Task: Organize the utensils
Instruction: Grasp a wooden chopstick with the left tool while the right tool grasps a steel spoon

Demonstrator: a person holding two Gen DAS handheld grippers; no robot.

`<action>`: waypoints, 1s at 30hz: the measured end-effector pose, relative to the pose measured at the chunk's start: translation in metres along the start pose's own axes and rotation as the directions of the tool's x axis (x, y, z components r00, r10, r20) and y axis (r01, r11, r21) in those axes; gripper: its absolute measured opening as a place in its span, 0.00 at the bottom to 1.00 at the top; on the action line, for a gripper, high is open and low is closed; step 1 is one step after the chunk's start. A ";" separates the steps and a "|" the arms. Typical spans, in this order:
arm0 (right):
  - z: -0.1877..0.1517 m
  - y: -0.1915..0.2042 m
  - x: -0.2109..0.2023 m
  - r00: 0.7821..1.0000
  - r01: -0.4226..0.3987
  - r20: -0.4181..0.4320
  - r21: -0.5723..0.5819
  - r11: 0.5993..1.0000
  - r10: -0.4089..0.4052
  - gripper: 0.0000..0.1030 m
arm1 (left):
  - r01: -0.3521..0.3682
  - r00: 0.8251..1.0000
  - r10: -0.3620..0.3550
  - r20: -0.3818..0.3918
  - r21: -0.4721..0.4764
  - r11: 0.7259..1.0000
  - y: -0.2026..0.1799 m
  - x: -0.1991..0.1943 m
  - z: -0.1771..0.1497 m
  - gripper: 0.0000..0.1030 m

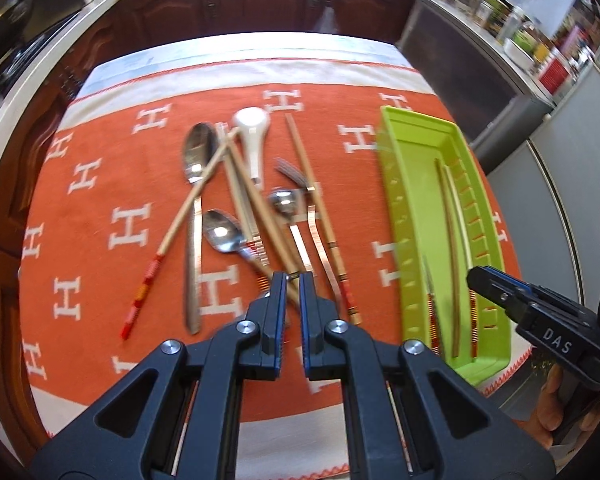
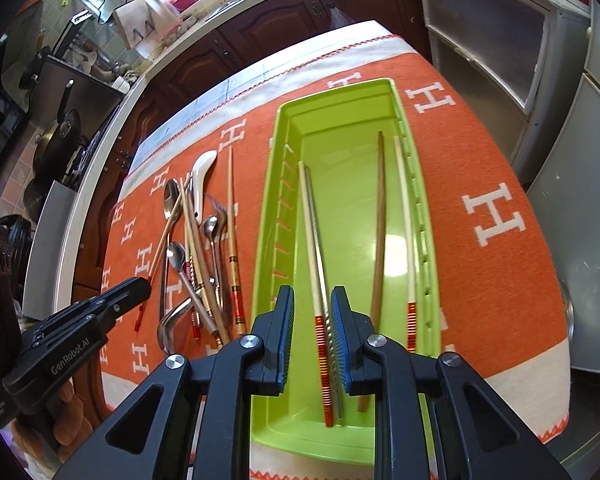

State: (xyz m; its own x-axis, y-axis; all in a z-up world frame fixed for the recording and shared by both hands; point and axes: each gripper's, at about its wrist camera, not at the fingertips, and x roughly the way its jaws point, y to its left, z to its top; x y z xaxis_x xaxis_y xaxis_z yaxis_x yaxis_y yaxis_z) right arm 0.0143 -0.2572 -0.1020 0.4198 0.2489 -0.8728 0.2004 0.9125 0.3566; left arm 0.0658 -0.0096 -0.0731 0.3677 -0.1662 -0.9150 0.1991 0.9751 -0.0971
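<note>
My left gripper (image 1: 293, 280) hangs over the near end of the utensil heap, jaws drawn together, nothing visibly pinched between them. The heap lies on the orange cloth (image 1: 100, 200) covering the tabletop, left of the green tray (image 1: 392, 184) as my left wrist camera sees it: white ceramic spoon (image 1: 252, 136) farthest from me, big steel spoon (image 1: 198, 152) beside it, two smaller spoons, a fork (image 1: 292, 172), and several wooden chopsticks crossing the lot.

My right gripper (image 2: 312, 300) sits over the tray's near end, jaws a little apart. A red-banded chopstick (image 2: 314, 264) and a thin metal one just beside it lie in the tray, running between the blue pads (image 2: 286, 320). I cannot tell for sure whether the pads touch them; they look clear. Also in the tray, nearer its right wall: a dark brown chopstick (image 2: 379, 216) and a pale one with a red banded end (image 2: 406, 232). All four lie lengthwise on the tray floor.
</note>
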 end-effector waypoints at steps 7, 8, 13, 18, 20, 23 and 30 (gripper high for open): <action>-0.001 0.023 0.001 1.000 0.008 -0.007 -0.062 0.998 -0.008 0.23 | -0.043 0.999 0.043 0.000 -0.078 0.996 0.040 -0.007 -0.012 0.04; -0.001 0.027 0.001 1.000 0.009 -0.007 -0.071 0.997 -0.009 0.23 | -0.048 0.999 0.048 -0.002 -0.089 0.995 0.046 -0.007 -0.014 0.04; -0.001 0.053 0.003 1.000 -0.001 -0.019 -0.132 0.991 -0.001 0.23 | -0.060 0.998 0.058 -0.018 -0.124 0.990 0.064 -0.004 -0.020 0.04; 0.001 0.081 0.011 0.999 -0.016 -0.042 -0.190 0.982 0.008 0.23 | -0.064 0.998 0.061 -0.026 -0.141 0.988 0.077 0.000 -0.022 0.04; 0.003 0.092 0.017 0.998 -0.019 -0.054 -0.213 0.977 0.008 0.23 | -0.064 0.998 0.060 -0.031 -0.149 0.987 0.082 0.003 -0.022 0.04; 0.008 0.108 0.029 0.998 -0.025 -0.070 -0.242 0.970 0.008 0.23 | -0.062 0.998 0.057 -0.035 -0.157 0.986 0.089 0.006 -0.022 0.04; 0.023 0.130 0.062 0.993 -0.039 -0.117 -0.275 0.961 0.007 0.23 | -0.087 0.995 0.079 -0.057 -0.157 0.984 0.107 0.023 -0.016 0.04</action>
State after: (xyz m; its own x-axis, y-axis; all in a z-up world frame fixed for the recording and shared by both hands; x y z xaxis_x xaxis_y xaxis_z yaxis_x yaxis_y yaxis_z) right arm 0.0871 -0.1304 -0.1023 0.3151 0.2918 -0.9031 -0.0672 0.9560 0.2854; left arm 0.0810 0.0932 -0.1104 0.3296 -0.0797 -0.9408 0.0213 0.9968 -0.0770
